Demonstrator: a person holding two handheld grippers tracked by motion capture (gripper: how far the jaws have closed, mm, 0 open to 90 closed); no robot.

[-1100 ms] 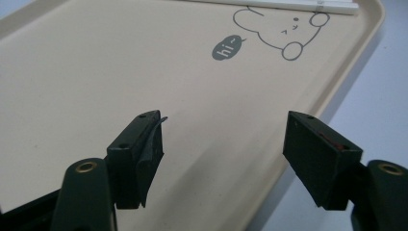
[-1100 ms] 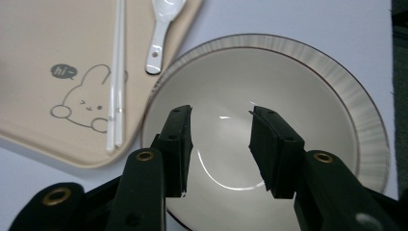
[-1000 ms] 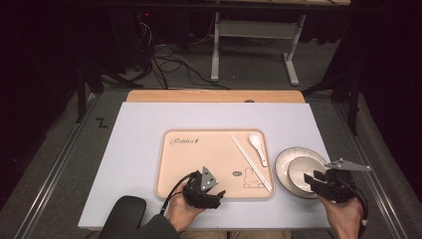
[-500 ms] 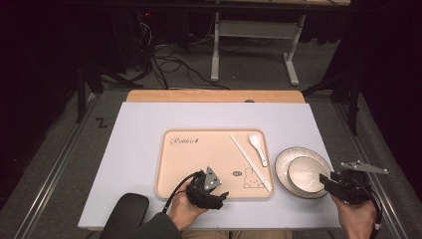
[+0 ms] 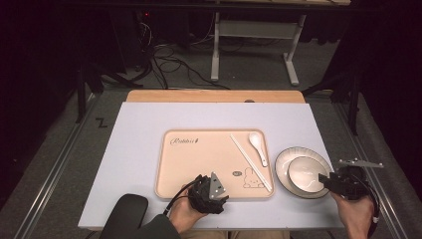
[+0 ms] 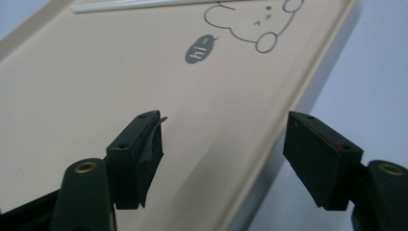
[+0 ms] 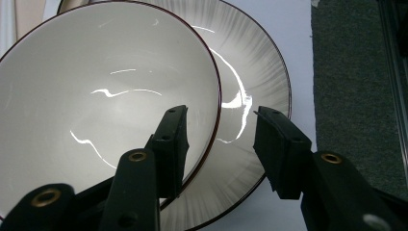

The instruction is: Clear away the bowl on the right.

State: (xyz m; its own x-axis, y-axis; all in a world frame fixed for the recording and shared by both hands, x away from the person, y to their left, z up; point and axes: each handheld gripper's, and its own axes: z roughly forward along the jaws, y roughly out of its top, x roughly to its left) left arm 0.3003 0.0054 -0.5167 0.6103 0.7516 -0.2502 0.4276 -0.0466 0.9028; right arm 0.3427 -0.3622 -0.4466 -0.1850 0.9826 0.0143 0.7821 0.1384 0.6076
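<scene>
- White bowl [image 7: 103, 96] sits in plate [image 7: 260, 72], right of tray [image 5: 199, 164] on worktop [image 5: 139, 144].
- Right gripper [image 7: 219, 144] has just been opening; spread jaws straddle the bowl rim without pinching it.
- Left gripper [image 6: 221, 159] spread over tray edge.
- Advice: seat one jaw inside the rim, then close squarely.

A tray [image 5: 199, 169] lies mid-table [image 5: 139, 144], with chopsticks [image 5: 250, 162] and a spoon [image 5: 258, 147] in its right part. Just right of the tray sits a plate [image 5: 283, 162] with a bowl [image 5: 307, 173] on it.
</scene>
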